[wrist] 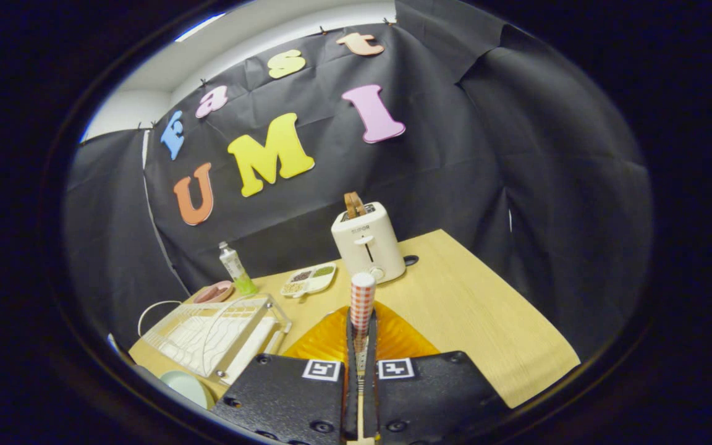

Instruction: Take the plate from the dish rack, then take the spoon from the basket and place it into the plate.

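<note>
The gripper [362,346] has its two black fingers [351,346] drawn close together, clamped on the spoon [362,303], whose red-and-white checked handle end stands up from between the fingertips. The spoon's long axis runs straight along the line of the fingers, pointing away from the camera toward the white toaster [368,244]; its lower part is hidden in the narrow slot between the fingers, so the bowl end cannot be made out. Directly under and just ahead of the fingertips lies the orange plate [325,343], flat on the pale wooden table [486,327], its ribbed surface spreading to both sides of the fingers. To the left of the plate sits the white wire dish rack [214,334], tilted slightly, with a pale green bowl [188,386] near its closer corner. Beyond the rack stand a small pink dish [214,292] and a clear bottle with green liquid [237,270], upright. Between the bottle and the toaster rests a white divided tray [309,279] holding dark and green fillings. A brown slice pokes from the toaster's top slot.
</note>
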